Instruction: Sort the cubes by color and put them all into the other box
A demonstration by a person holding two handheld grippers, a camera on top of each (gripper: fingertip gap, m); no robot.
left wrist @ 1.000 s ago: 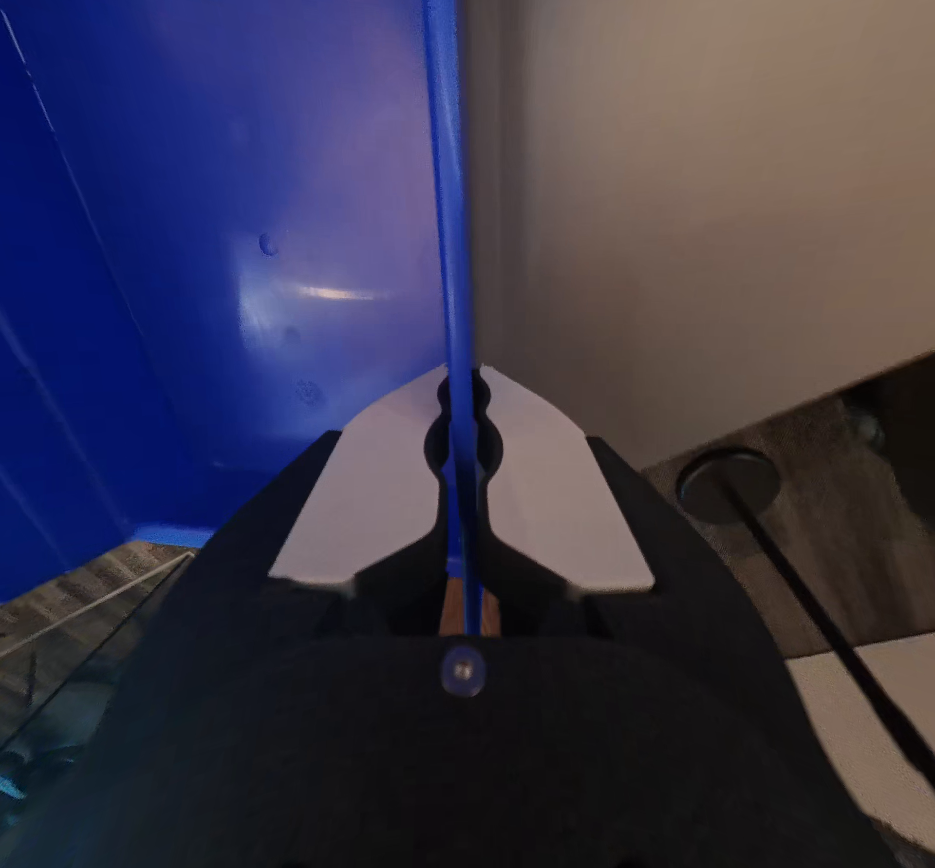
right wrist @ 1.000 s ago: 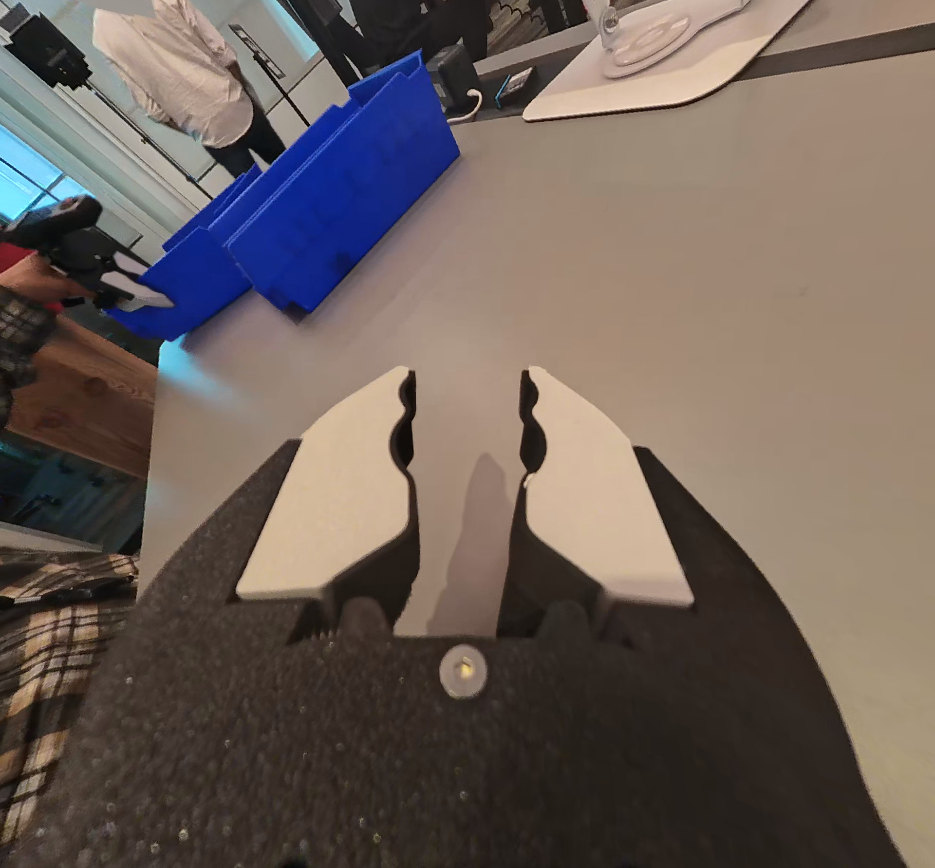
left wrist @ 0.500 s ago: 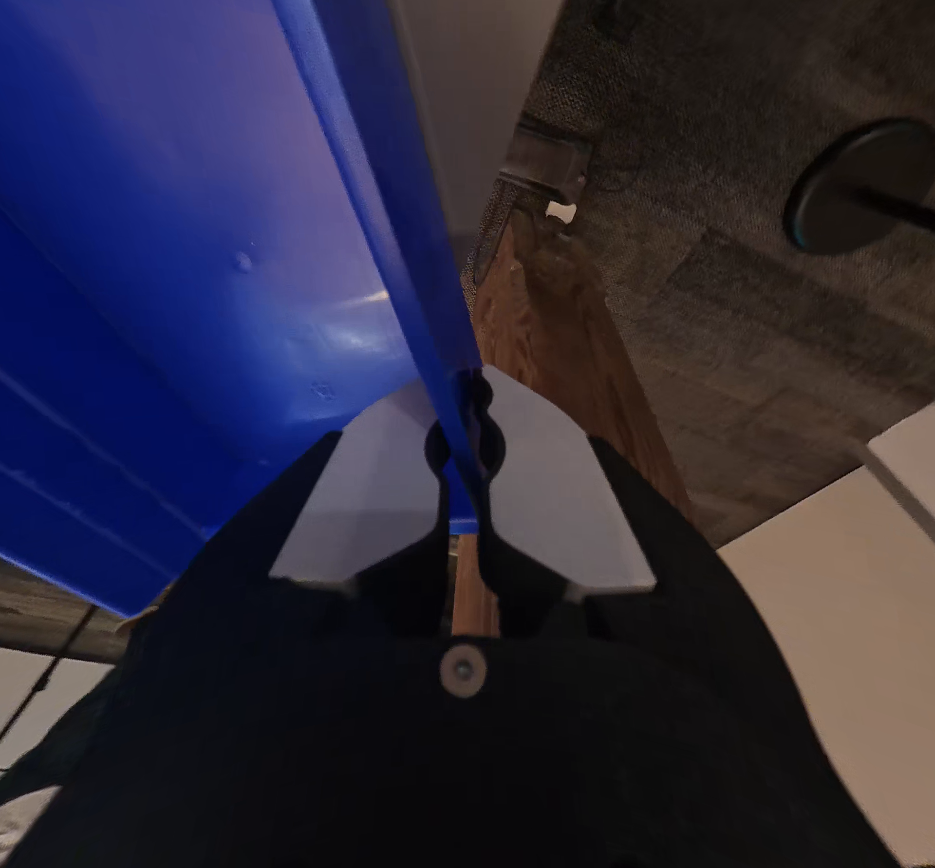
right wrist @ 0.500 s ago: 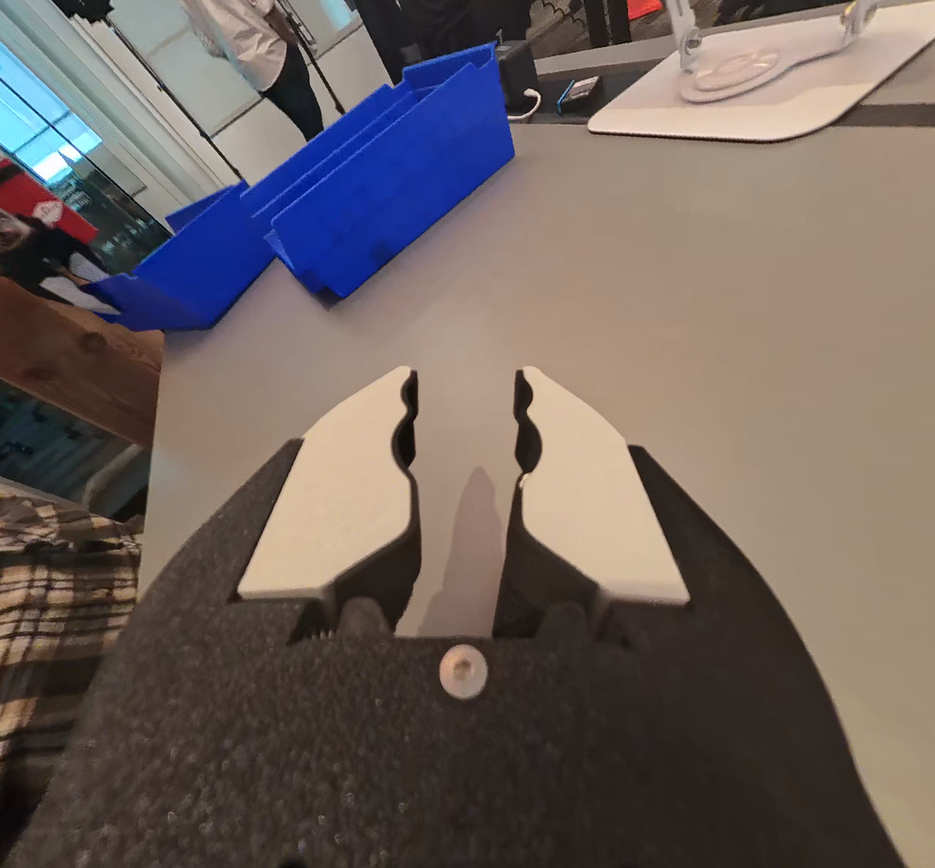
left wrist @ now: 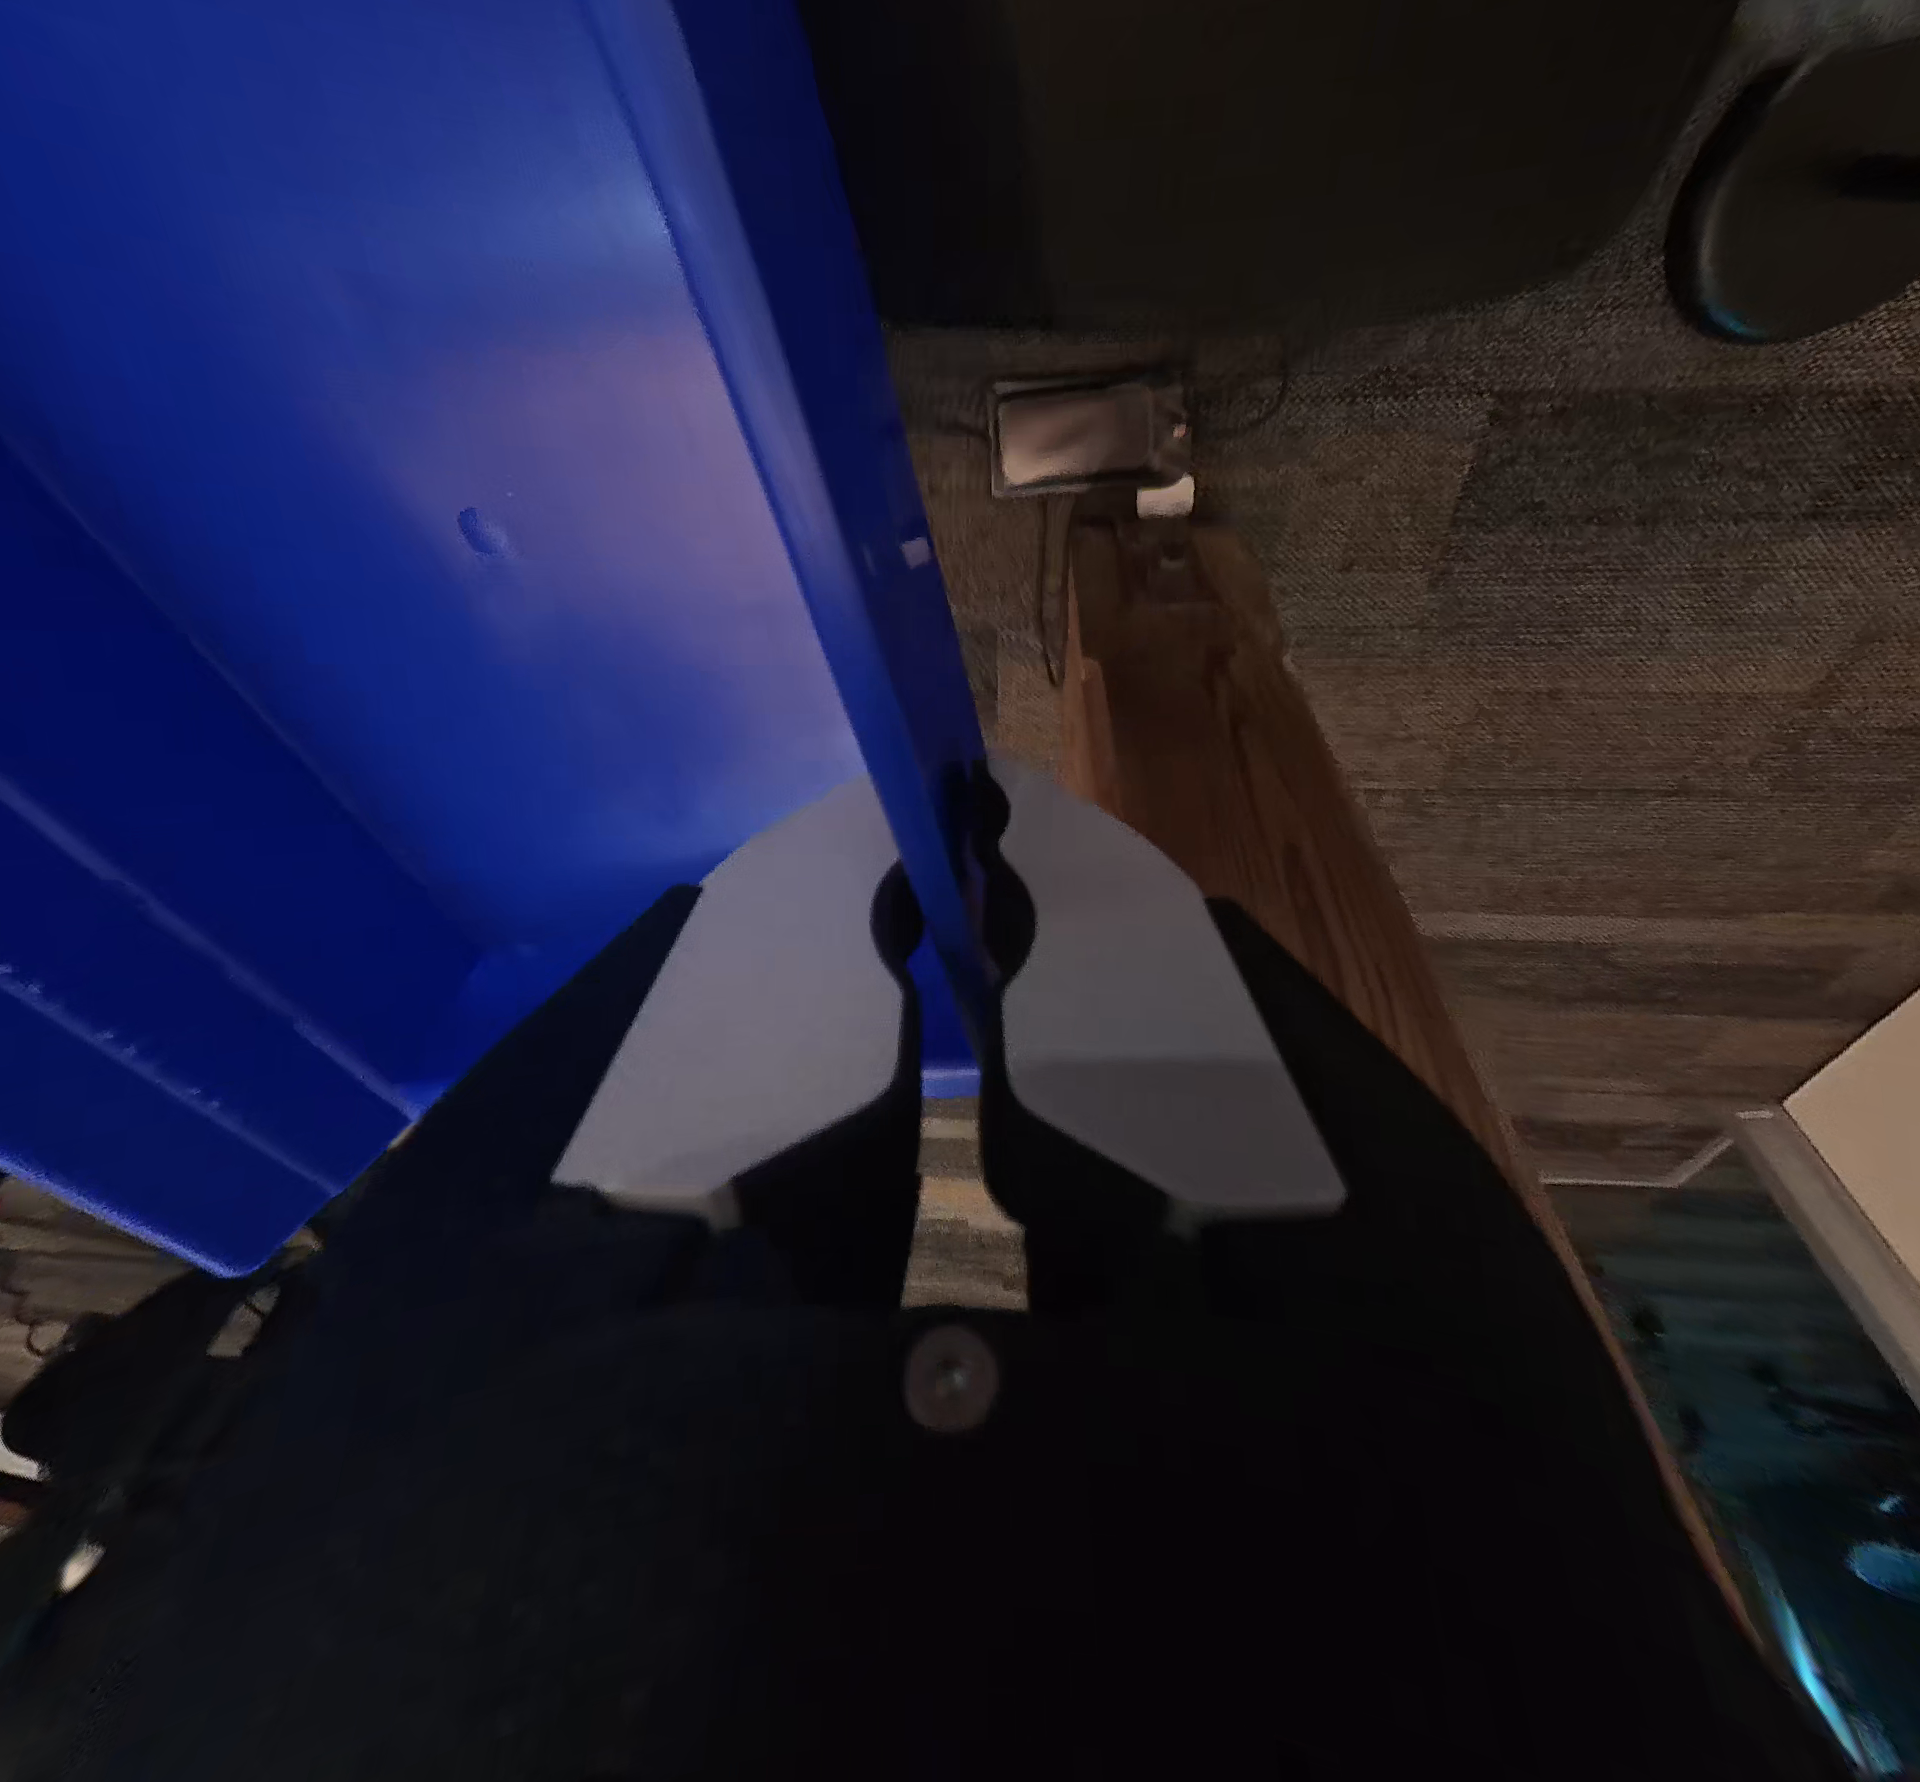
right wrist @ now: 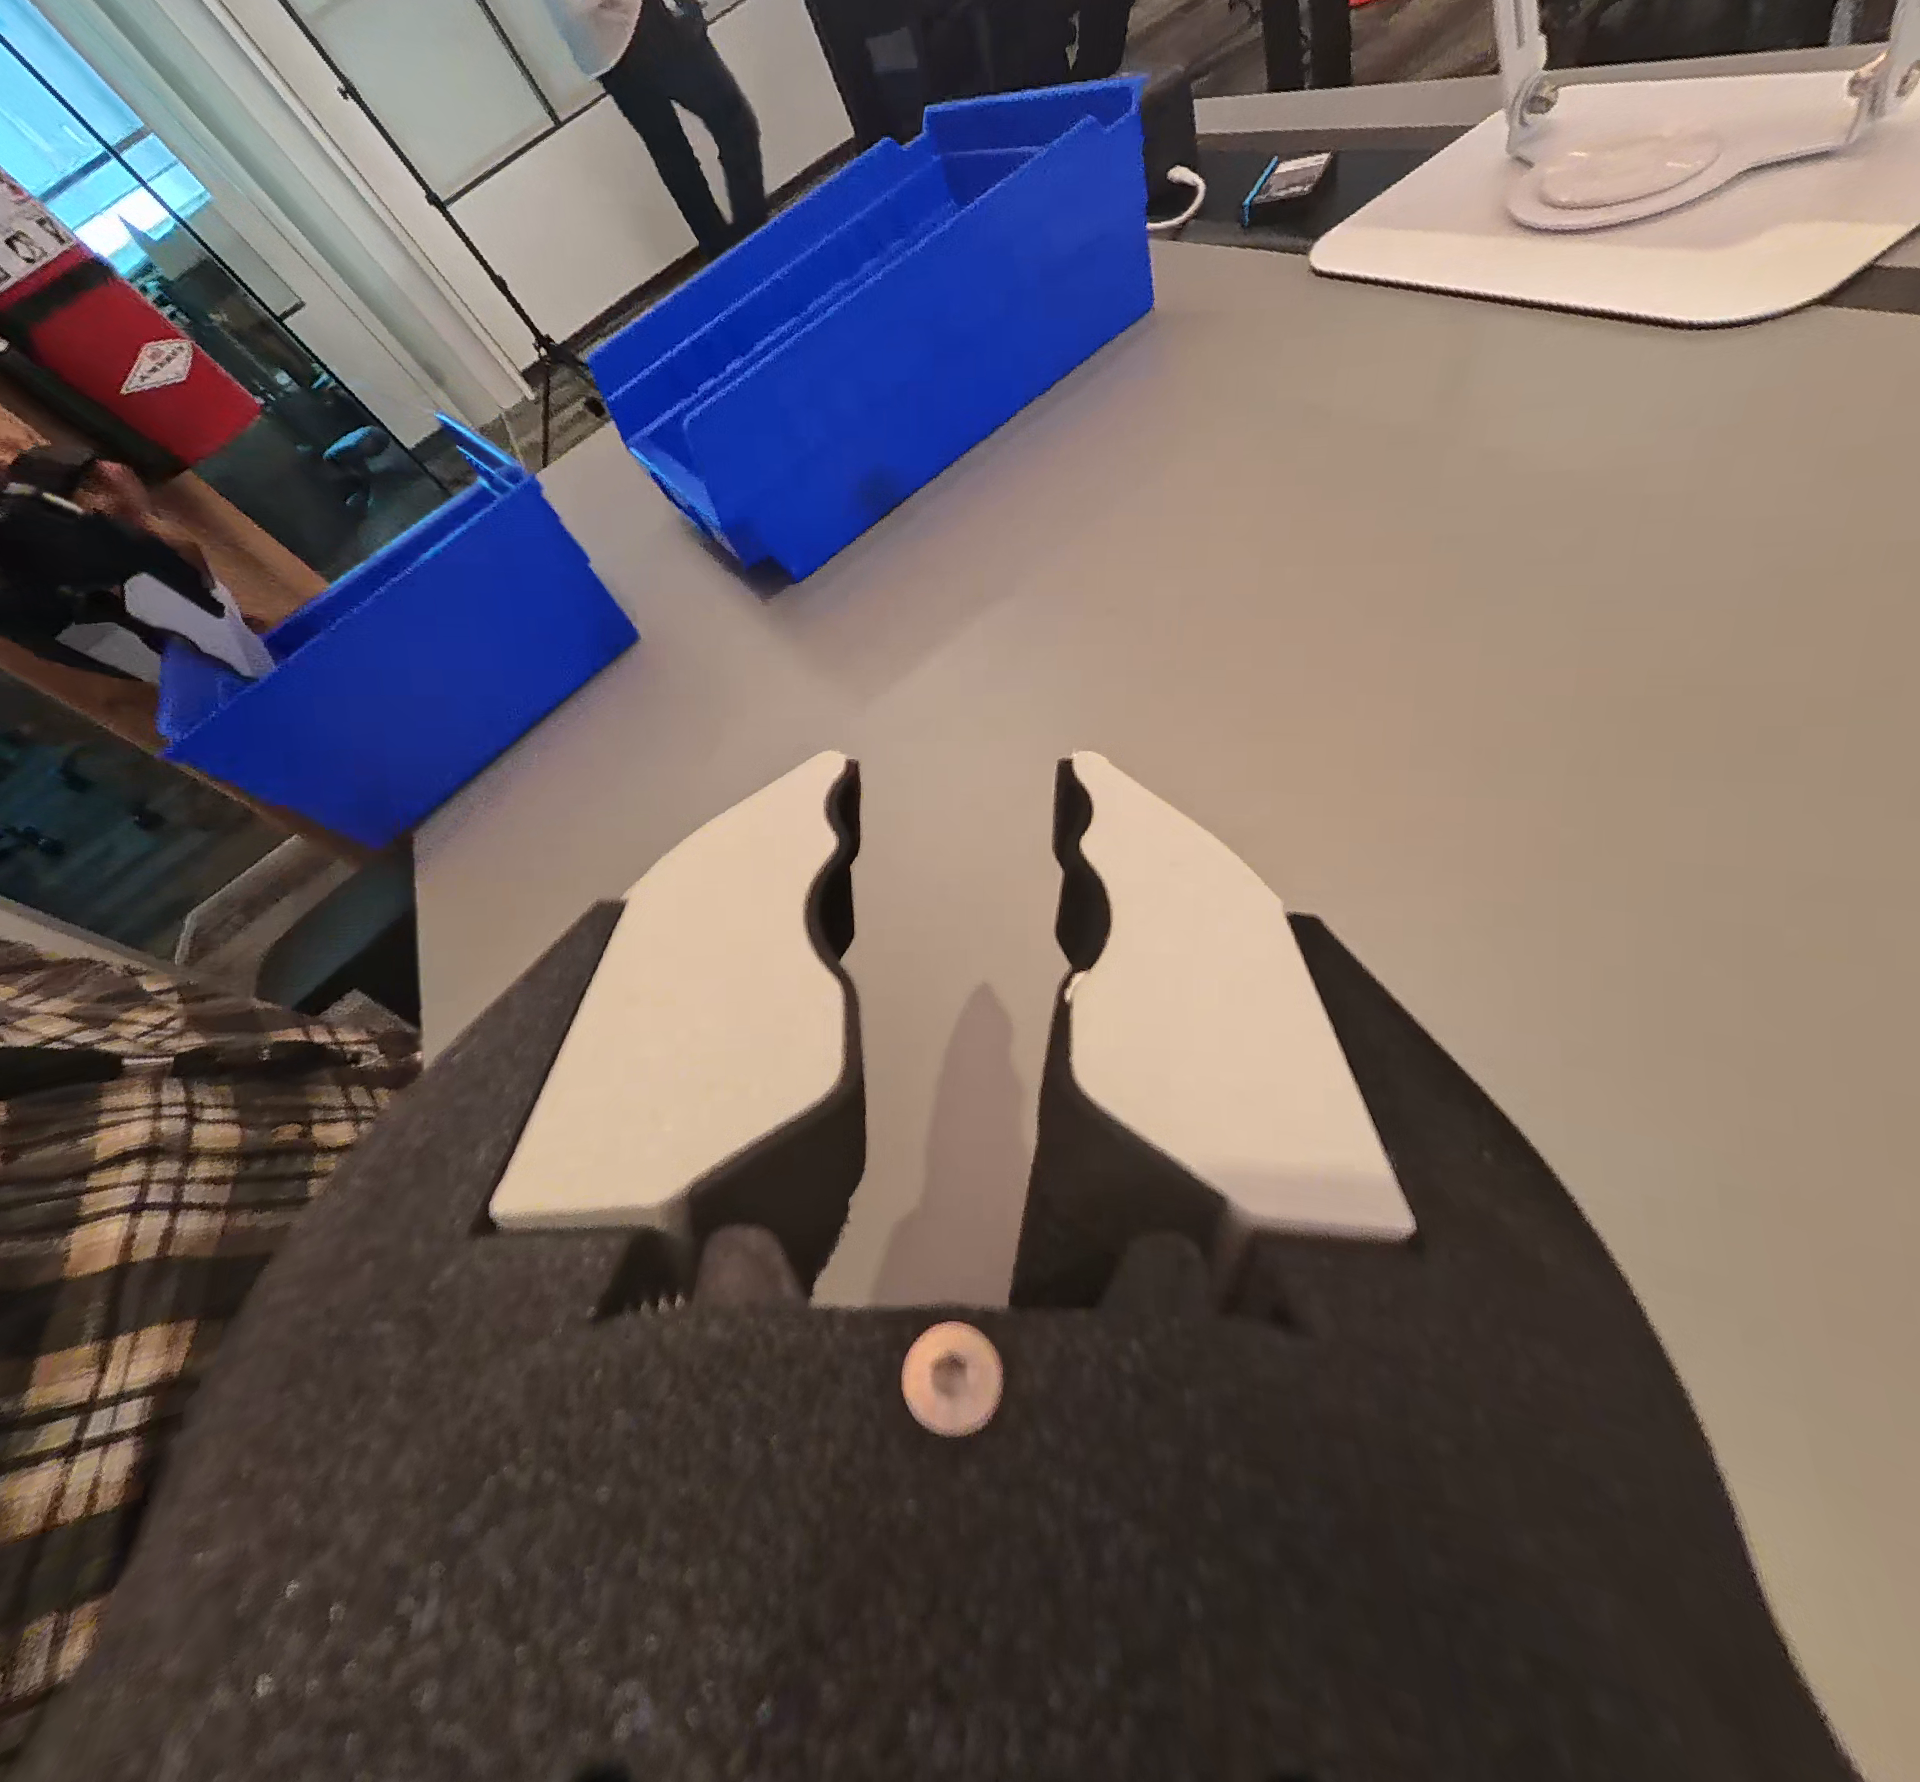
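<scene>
My left gripper [left wrist: 961, 797] is shut on the thin side wall of a blue box [left wrist: 416, 485], whose inside fills the left of the left wrist view. In the right wrist view this box [right wrist: 416, 652] sits at the table's left edge, with the left gripper's white finger [right wrist: 223, 636] at its far end. A second blue box [right wrist: 883, 382] stands farther back on the grey table [right wrist: 1455, 693]. My right gripper [right wrist: 956, 776] is open and empty above the table. No cubes are in view.
A white stand base [right wrist: 1621, 246] and a small black device [right wrist: 1283, 179] lie at the back right. A plaid sleeve [right wrist: 135, 1161] is at the near left. People and a tripod stand behind the table. Past the held box, the left wrist view shows a wooden bench [left wrist: 1247, 797] and carpet.
The left gripper has drawn its box away from the second box, nearer along the table's left edge, and its view has swung down to the floor. The right gripper stays open.
</scene>
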